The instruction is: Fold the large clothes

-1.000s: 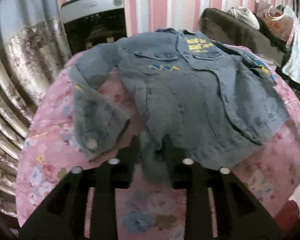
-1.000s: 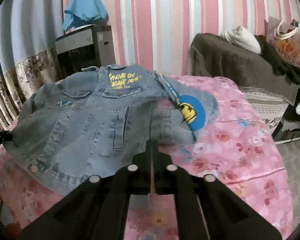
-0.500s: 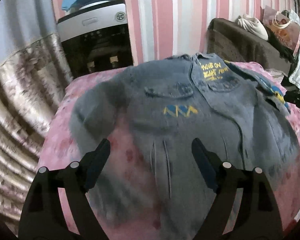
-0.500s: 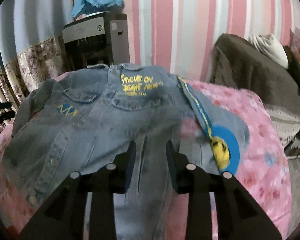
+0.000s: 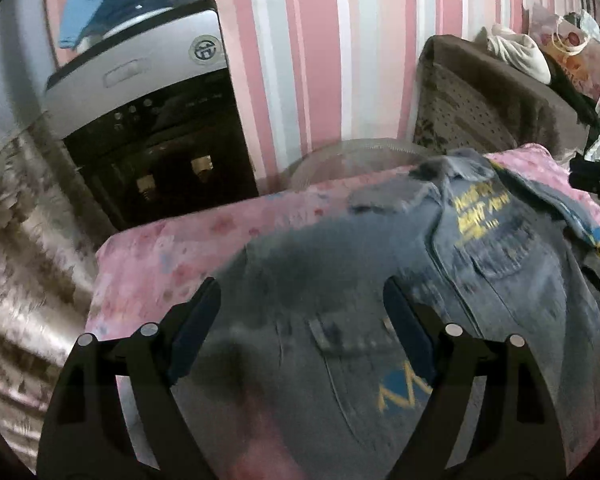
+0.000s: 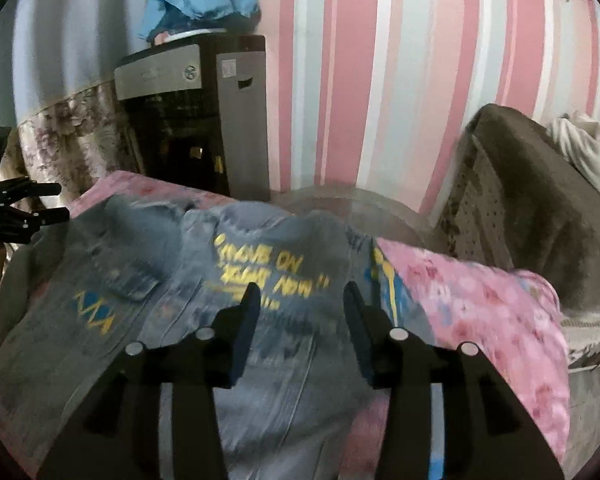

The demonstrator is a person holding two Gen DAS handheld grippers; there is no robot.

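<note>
Denim jacket (image 6: 188, 320) spread front-up on pink floral bedspread (image 6: 480, 304), collar toward twelve o'clock. Left gripper (image 5: 302, 312) wide open, empty. Right gripper (image 6: 300, 316) partly open, just been opening, gripping nothing.

You are looking at a blue denim jacket (image 5: 440, 280) that is lying front side up and spread flat across the pink flowered bedcover. Its collar (image 6: 260, 216) is pointing toward the striped wall, and the body is running back toward you. Yellow lettering (image 6: 268, 276) is showing on one chest panel, above a flap pocket, and a small blue and yellow zigzag badge (image 6: 94, 314) is sitting under the flap of the other chest pocket. One sleeve is lying folded in over the side of the body, showing a blue stripe with yellow edging (image 6: 384, 280). The denim is looking soft and faded, and the picture is blurring it in places.
</note>
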